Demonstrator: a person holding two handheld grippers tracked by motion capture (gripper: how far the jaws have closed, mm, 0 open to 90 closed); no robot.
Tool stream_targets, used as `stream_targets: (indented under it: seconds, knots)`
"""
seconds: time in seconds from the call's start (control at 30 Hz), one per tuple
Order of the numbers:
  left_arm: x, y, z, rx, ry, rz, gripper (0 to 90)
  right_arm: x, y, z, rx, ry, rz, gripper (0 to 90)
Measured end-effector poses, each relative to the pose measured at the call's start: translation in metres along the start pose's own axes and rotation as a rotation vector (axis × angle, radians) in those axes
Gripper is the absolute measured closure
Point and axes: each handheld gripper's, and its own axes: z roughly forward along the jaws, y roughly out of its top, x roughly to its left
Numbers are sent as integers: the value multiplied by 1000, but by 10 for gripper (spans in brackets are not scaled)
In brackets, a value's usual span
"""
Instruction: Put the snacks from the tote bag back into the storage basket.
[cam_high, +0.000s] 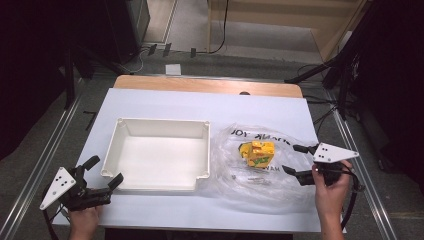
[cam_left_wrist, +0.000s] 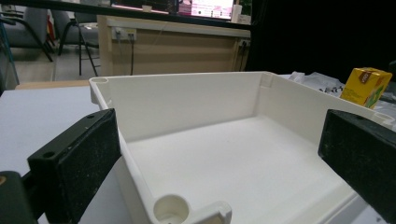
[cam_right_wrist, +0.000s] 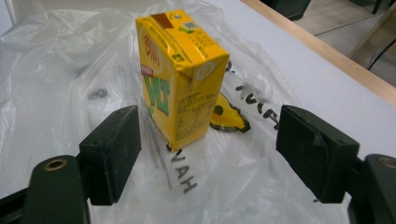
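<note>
A white table (cam_high: 150, 102) is seen bearing a white tray (cam_high: 115, 145) at its middle and, just to the right, a clear plastic bag (cam_high: 280, 185) printed with "THANK YOU" and "HAVE". On the bag a yellow juice carton (cam_high: 257, 153) is stood upright, its long axis vertical; its green lettering cannot be read with certainty. The right gripper (cam_high: 296, 162) is held open and empty just right of the carton, far nearer than the left gripper (cam_high: 105, 172), which is held open and empty at the tray's near-left corner.

White tray (cam_high: 114, 145), white table (cam_high: 165, 102), wooden desk (cam_left_wrist: 177, 46), cables on floor (cam_high: 150, 50)
</note>
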Motion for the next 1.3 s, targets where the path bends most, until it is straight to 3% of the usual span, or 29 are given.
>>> stream_targets:
  seconds: [0.03, 0.3, 0.33, 0.4, 0.73, 0.93, 1.07, 1.13, 1.3]
  knots:
    - [0, 0, 0, -4, -1, -1, 0, -4, 7, 1, 14, 25, -8, 235]
    - [0, 1, 2, 11, -1, 4, 0, -10, 18, 4, 43, 58, -41, 252]
    - [1, 1, 2, 12, 0, 5, 0, -8, 18, 9, 80, 69, -52, 261]
    - [1, 1, 2, 11, 1, 5, 0, -7, 17, 12, 99, 80, -52, 261]
    - [2, 1, 2, 13, -8, -10, 0, -3, 22, 12, 118, 117, -85, 283]
    - [1, 1, 2, 16, -11, 4, 0, -7, 24, 13, 147, 156, -73, 289]
    - [-2, 0, 1, 17, -9, 17, 0, -7, 36, 17, 191, 200, -98, 296]
    - [-1, 0, 2, 17, -5, 19, 0, -6, 47, 26, 243, 201, -150, 327]
    - [0, 0, 1, 9, -9, 12, 0, -8, 59, 36, 295, 213, -161, 335]
